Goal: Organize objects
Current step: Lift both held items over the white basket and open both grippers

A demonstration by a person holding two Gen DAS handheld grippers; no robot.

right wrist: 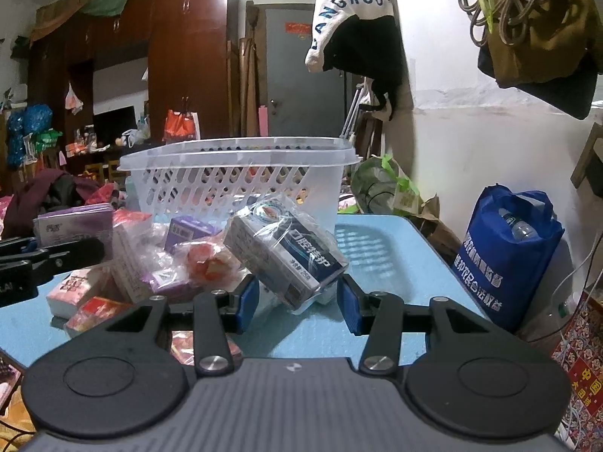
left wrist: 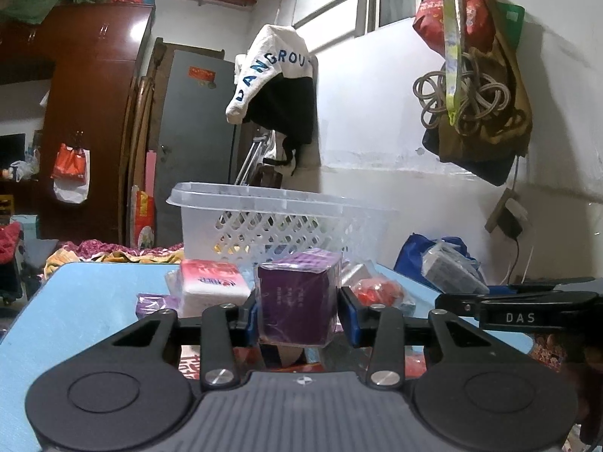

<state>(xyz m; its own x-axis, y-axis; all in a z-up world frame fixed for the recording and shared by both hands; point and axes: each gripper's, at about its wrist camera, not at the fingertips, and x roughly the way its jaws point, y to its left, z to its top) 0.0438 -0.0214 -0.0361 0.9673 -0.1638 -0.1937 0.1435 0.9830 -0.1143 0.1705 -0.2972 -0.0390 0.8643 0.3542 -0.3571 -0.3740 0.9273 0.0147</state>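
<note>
Each hand-held gripper (left wrist: 297,314) (right wrist: 297,303) has black linkage arms, silver screws, blue pads, round black discs and a ribbed grey body.

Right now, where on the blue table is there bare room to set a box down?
The blue table is bare right of the grey-blue box, out to its right edge and back to the white basket. It is also bare at its near left corner in the left wrist view. The middle is crowded: the packet pile fills it.
</note>
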